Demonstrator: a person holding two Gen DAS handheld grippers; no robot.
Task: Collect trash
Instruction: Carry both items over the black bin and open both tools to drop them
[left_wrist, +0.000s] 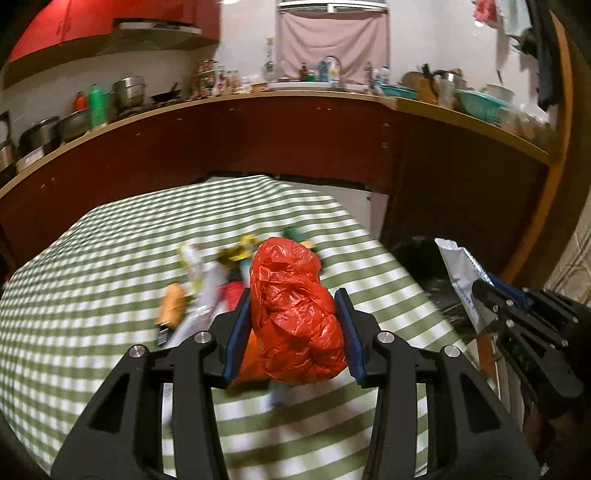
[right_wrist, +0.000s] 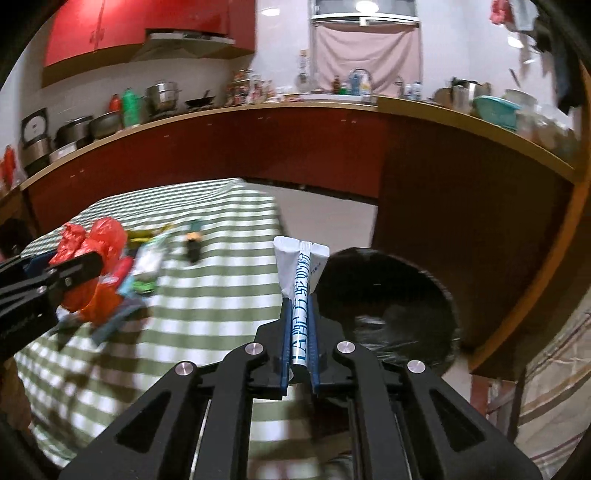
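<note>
Both grippers loaded with trash at the checked table's right edge.

Left wrist view: left gripper (left_wrist: 293, 314) clamps a crumpled red plastic bag (left_wrist: 295, 314) between its blue pads, above the green-checked table (left_wrist: 92, 277); blurred loose wrappers (left_wrist: 199, 280) lie on the table just left of it; the right gripper (left_wrist: 480, 291) shows beyond the table's right edge. Right wrist view: right gripper (right_wrist: 299, 306) pinched narrow on a flattened white-and-blue pouch (right_wrist: 301, 273), right of the table (right_wrist: 221, 295), near a black-lined bin (right_wrist: 384, 295) beside the table.
</note>
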